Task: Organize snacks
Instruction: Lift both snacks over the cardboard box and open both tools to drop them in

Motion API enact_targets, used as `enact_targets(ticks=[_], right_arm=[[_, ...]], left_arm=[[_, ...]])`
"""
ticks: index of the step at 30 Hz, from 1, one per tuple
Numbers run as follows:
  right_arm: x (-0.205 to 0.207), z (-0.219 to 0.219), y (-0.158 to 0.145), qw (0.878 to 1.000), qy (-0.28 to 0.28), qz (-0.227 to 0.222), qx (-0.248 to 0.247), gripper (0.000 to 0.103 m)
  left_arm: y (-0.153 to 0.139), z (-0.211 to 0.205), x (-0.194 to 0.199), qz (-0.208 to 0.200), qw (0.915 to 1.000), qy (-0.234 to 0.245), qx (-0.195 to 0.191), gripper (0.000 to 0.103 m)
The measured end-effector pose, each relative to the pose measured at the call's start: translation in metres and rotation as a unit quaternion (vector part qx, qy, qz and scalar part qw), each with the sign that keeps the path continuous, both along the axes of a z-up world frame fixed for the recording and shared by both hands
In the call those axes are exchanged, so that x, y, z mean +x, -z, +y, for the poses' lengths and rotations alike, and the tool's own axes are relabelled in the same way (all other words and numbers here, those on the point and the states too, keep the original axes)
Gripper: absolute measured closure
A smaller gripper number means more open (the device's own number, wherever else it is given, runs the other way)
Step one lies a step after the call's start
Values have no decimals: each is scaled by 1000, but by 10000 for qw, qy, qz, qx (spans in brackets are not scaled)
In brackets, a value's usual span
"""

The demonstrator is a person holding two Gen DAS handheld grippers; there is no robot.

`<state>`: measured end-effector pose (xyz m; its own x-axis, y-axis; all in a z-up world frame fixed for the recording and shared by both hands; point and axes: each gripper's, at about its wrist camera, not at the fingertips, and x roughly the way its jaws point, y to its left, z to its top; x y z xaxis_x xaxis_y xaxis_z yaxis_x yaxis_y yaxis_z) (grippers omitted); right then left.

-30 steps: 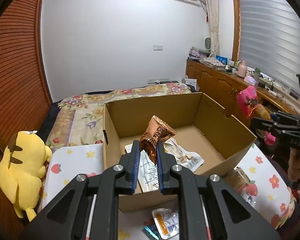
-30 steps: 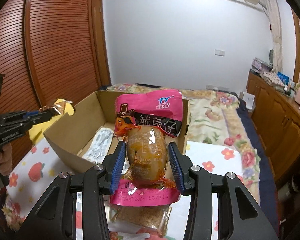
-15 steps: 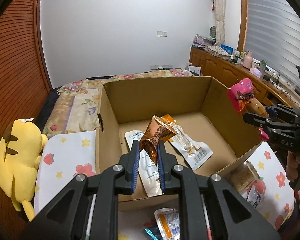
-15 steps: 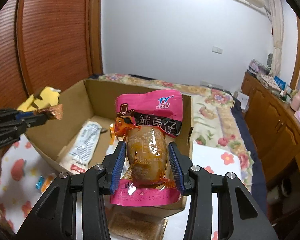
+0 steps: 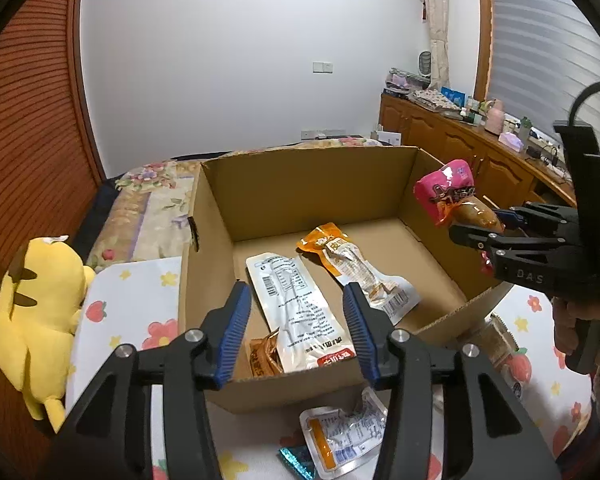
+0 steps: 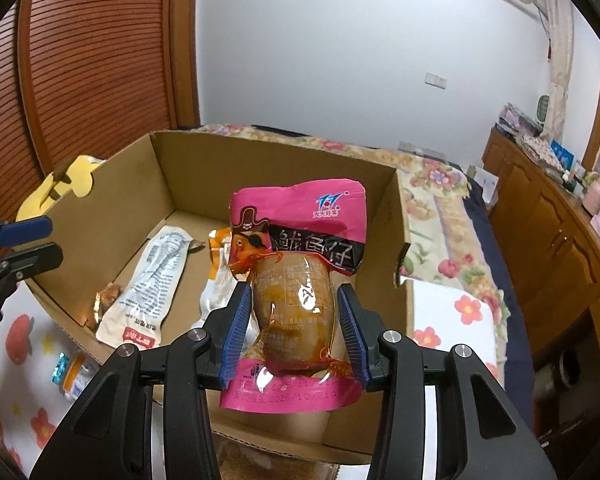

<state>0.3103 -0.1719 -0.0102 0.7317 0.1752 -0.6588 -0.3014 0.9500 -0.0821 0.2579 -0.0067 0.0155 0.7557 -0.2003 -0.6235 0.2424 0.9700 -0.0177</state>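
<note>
An open cardboard box point(image 5: 300, 184) point(image 6: 268, 160) stands on the flowered cloth. Inside lie a long white packet point(image 5: 296, 312) point(image 6: 148, 284), an orange-topped packet point(image 5: 352, 264) and a small copper foil snack point(image 5: 262, 356) point(image 6: 106, 298) in the near corner. My left gripper point(image 5: 296, 324) hovers over the box's near edge, its jaws opening with nothing between them; it also shows at the left edge of the right wrist view as the left gripper point(image 6: 32, 240). My right gripper point(image 6: 296, 332) is shut on a pink squid snack pouch point(image 6: 300, 264) point(image 5: 448, 192) held above the box's right rim.
A yellow plush toy point(image 5: 36, 312) sits left of the box. Loose packets point(image 5: 340, 436) lie on the cloth in front of the box, another point(image 5: 496, 336) at its right corner. A bed point(image 5: 148, 200) is behind, a wooden cabinet point(image 5: 460, 148) along the right wall.
My left gripper let go of the copper foil snack, which dropped into the box's near corner, and its jaws spread. My right gripper with the pink pouch came closer over the box.
</note>
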Motion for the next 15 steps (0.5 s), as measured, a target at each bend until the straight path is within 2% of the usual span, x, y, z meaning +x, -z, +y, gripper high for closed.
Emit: enact_targets(ticks=[5,7,9,12,14,15], right_arm=[[3,4,5,10000,7,47,11,59],[3,5,6,10000,-9,63,7,59],[3,6,7,10000,-3,78,47,59],[3,3,6,9999,10,85,69,56],[2,4,5,10000,12,16,41,54],[1,4,5,10000,2,5,36,50]], left_arm=[[-3,-3,-6,-64,9999,67,43,48],[-3,-4,-7,-87,9999,55,73,42],[-4,-4,-8,-169,9998,12,88,28],[-7,-6,-11,-285,9996,1,75,20],[-7,-6,-10,-271,9996,-6,83,18],[-6,-6,-10,-257,9996,3,62,18]])
